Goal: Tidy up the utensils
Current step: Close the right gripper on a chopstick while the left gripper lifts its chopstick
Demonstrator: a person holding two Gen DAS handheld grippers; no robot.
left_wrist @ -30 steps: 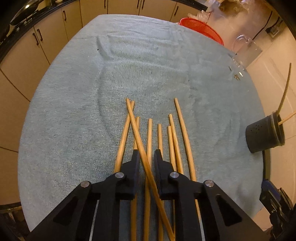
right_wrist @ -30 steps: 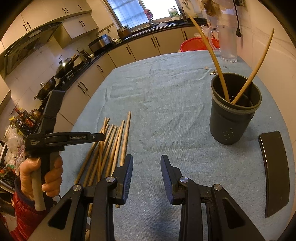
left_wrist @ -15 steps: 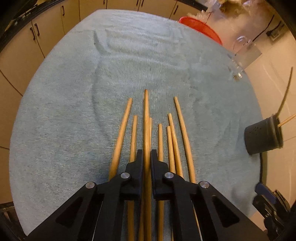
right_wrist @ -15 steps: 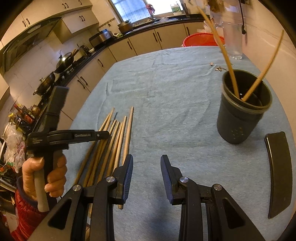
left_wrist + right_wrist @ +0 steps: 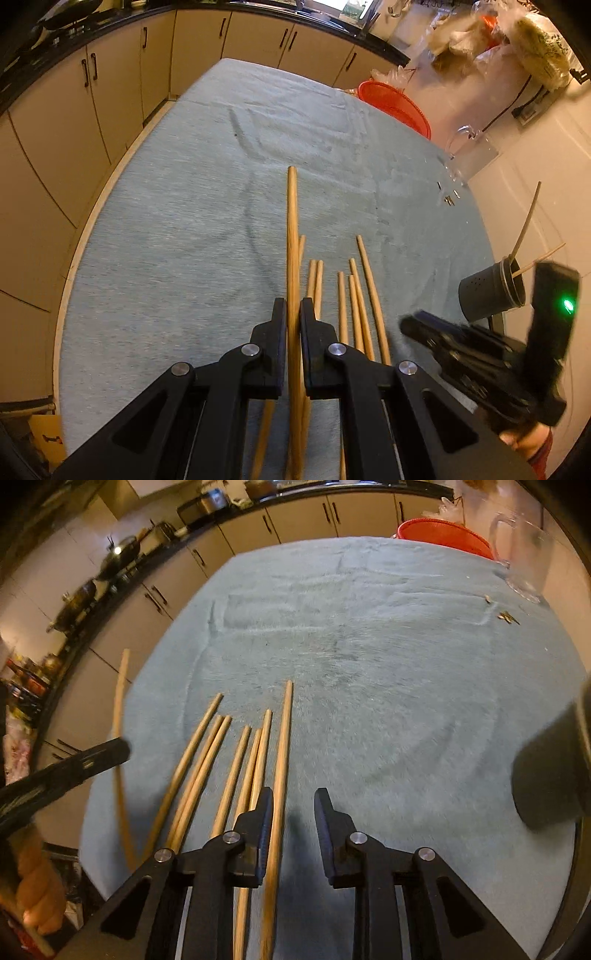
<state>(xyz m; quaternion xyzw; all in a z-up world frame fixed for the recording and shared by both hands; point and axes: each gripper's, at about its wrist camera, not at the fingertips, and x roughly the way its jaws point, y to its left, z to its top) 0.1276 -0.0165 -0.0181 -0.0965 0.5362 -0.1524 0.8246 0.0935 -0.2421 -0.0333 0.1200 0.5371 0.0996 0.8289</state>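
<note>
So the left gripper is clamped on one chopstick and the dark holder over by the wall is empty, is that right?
Not quite. The left gripper is shut on one chopstick, but the dark holder by the wall is not empty: the left wrist view shows two sticks leaning out of its mouth.

no legible txt anywhere
</note>
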